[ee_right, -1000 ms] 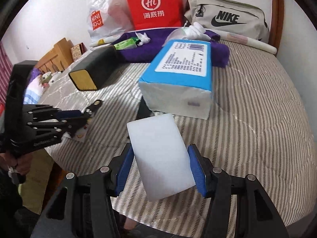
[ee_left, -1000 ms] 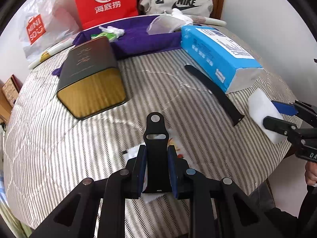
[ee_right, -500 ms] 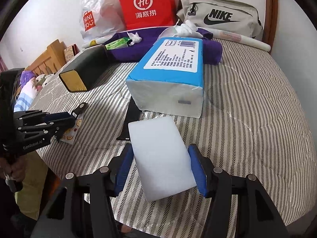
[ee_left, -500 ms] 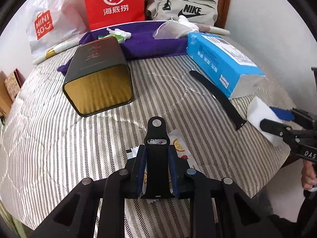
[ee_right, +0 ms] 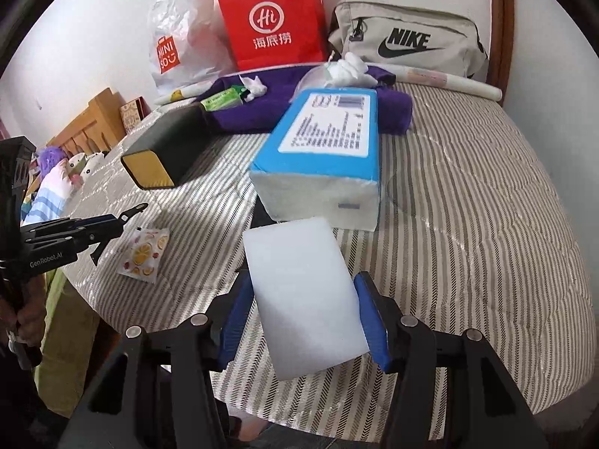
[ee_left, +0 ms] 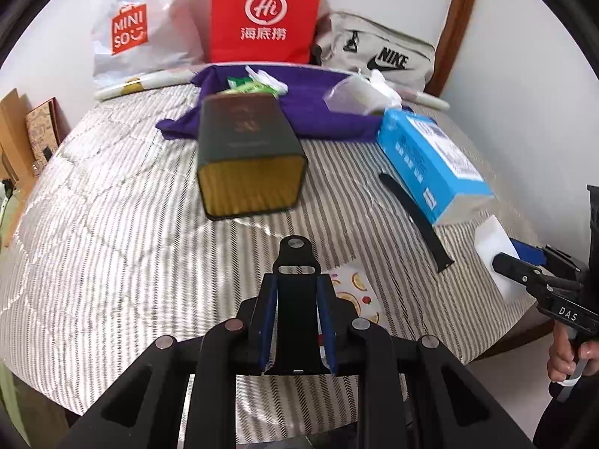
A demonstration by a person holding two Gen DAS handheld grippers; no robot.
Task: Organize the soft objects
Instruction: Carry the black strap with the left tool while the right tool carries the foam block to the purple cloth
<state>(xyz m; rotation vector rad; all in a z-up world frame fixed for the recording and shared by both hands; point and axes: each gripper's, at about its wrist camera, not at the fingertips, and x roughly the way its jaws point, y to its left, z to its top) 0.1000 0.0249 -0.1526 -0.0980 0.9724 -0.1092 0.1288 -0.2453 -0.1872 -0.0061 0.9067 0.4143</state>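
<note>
Left gripper lifted off the bed, fruit-print packet now exposed below; pads clamp the black strap piece. Right gripper clamps the white sponge, tissue pack at 12 o'clock.

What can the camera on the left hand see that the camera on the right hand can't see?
Only the left wrist view shows the long black strap lying whole beside the blue tissue pack, and the wide flat side of the short strap in the left gripper. Only the right wrist view shows the stuffed toys off the bed's edge. Both show the white sponge in the right gripper, the dark box and the fruit-print packet.
</note>
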